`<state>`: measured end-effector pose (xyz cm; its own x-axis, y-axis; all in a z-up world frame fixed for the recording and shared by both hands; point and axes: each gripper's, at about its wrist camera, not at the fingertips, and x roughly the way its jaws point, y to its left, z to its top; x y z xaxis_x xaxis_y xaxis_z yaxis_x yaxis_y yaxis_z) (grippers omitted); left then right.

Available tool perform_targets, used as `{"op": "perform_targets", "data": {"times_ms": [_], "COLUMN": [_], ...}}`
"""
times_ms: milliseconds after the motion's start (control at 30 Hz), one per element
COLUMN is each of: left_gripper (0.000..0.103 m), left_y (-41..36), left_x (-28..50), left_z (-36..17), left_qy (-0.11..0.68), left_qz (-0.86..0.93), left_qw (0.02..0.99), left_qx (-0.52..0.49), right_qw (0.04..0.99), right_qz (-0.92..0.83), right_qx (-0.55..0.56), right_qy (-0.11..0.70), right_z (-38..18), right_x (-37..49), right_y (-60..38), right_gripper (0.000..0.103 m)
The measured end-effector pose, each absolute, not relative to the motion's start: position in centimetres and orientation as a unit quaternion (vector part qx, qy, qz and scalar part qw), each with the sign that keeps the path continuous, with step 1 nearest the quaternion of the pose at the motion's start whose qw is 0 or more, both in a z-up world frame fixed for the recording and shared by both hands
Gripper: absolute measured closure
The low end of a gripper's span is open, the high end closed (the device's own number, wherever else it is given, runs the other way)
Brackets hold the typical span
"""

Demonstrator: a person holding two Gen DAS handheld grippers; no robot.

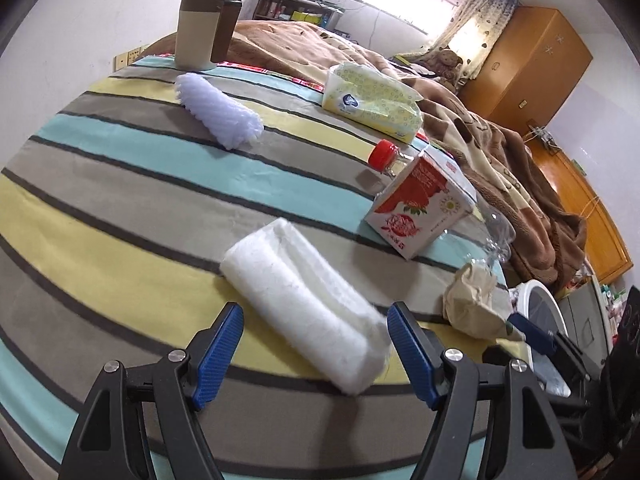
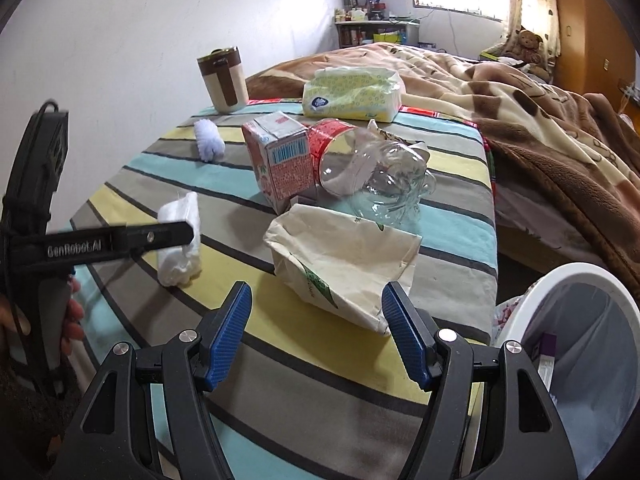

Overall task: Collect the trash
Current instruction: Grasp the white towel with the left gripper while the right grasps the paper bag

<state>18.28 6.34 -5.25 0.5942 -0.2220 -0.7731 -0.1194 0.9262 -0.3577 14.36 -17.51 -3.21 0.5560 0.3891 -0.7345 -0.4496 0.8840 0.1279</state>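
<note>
A white foam wad (image 1: 304,304) lies on the striped cloth, its near end between the open jaws of my left gripper (image 1: 316,344); it also shows in the right wrist view (image 2: 180,240). My right gripper (image 2: 316,332) is open, its jaws either side of a crumpled beige paper bag (image 2: 340,264), also in the left wrist view (image 1: 472,300). Behind lie a red-and-white carton (image 2: 280,160), also in the left wrist view (image 1: 424,204), and a crushed clear bottle (image 2: 376,172) with a red cap (image 1: 382,154). A white bin (image 2: 576,356) stands at the right.
A lilac mesh sleeve (image 1: 220,114), a yellow tissue pack (image 1: 372,100) and a brown-and-cream mug (image 1: 200,26) stand farther back on the striped table (image 1: 120,184). A bed with a brown blanket (image 2: 540,112) lies beyond. A wooden wardrobe (image 1: 532,64) is at the right.
</note>
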Motion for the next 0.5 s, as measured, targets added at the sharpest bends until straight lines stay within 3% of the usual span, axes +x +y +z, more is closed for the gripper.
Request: {"op": "perform_targets", "data": {"times_ms": [133,333,400,500], "left_gripper": [0.029,0.029,0.029,0.029], "left_y": [5.7,5.0,4.3,3.5], "left_x": [19.2,19.7,19.7,19.7], "left_z": [-5.4,-5.6,-5.6,-5.8], "left_qy": [0.449,0.448,0.452,0.456], "left_qz": [-0.019,-0.004,0.001,0.003], "left_qw": [0.874,0.88,0.883,0.885], "left_qx": [-0.183,-0.159,-0.13,-0.092], "right_qw": [0.882,0.883,0.884,0.883], "right_qz": [0.235,0.217,0.217,0.218], "right_qx": [-0.042,-0.051,-0.051,-0.052], "right_qy": [0.407,0.414,0.412,0.413], "right_z": [-3.4,-3.9,-3.8,-3.8], "right_x": [14.7,15.0,15.0,14.8], "right_y": [-17.3,-17.0,-17.0,-16.9], "right_gripper": [0.035,0.05,0.06,0.063]}}
